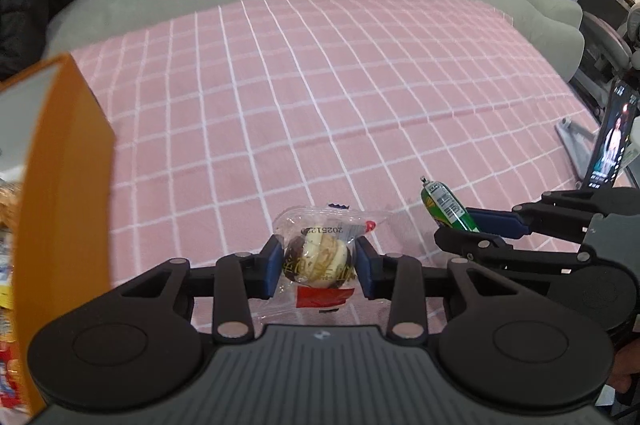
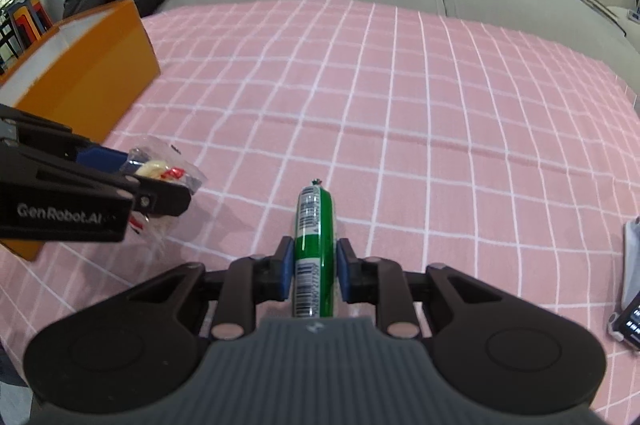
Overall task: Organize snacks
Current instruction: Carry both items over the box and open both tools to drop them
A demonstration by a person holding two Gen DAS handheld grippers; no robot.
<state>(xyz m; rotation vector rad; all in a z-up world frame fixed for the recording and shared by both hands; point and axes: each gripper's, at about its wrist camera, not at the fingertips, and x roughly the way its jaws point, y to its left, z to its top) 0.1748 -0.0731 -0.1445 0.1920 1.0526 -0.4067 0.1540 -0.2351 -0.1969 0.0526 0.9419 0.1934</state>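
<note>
While pastry packet [image 1: 318, 257] sits between left fingers [image 1: 272, 265] — green sausage [image 2: 314, 245] between right.

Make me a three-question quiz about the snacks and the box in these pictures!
1. Where is the orange box?
A. left of the cloth
B. right of the cloth
C. on the sofa

2. What colour is the sausage?
A. blue
B. green
C. yellow

3. What is the left gripper doing?
A. hanging open
B. holding a phone
C. holding a wrapped cake

Answers: 1 A, the box stands at the pink cloth's left edge. 2 B, its wrapper is green. 3 C, both fingers press the cake.
</note>
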